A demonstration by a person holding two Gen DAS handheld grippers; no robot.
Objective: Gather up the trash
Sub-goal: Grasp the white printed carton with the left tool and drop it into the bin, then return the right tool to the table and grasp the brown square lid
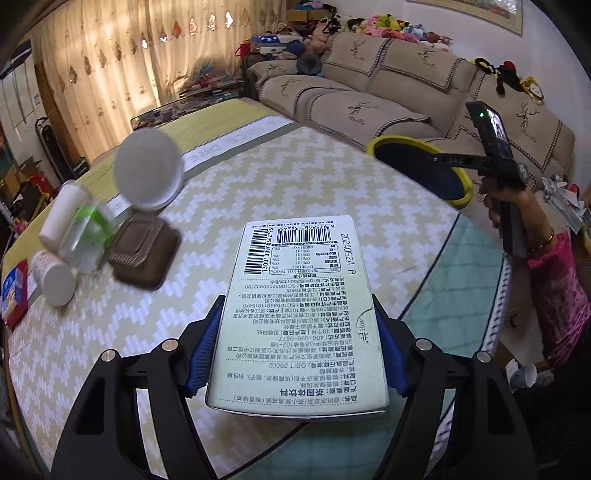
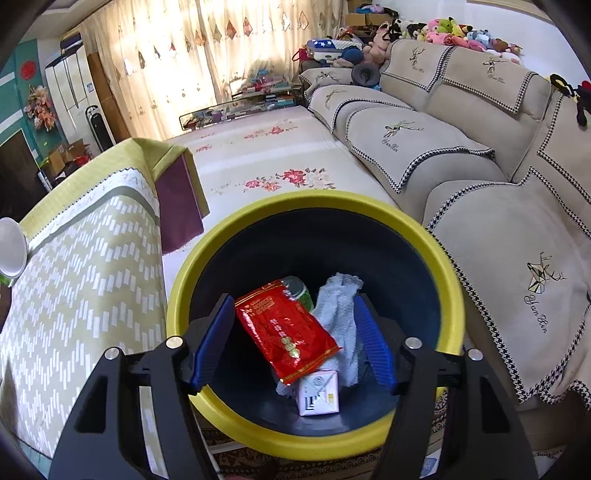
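Holding the pale printed cardboard box [image 1: 299, 314] by its two long sides above the tabletop [image 1: 332, 177], the left tool [image 1: 295, 350] grips only its near end — so it could tilt and slip. The right tool [image 2: 291, 343] hangs half-wide and empty over the yellow-rimmed dark bin [image 2: 448, 295] — a late drop misses.

A big beige sofa [image 2: 461, 155] stands on the right. Soft toys [image 2: 454, 33] sit along its top, far away. Light curtains [image 1: 122, 62] hang at the far left.
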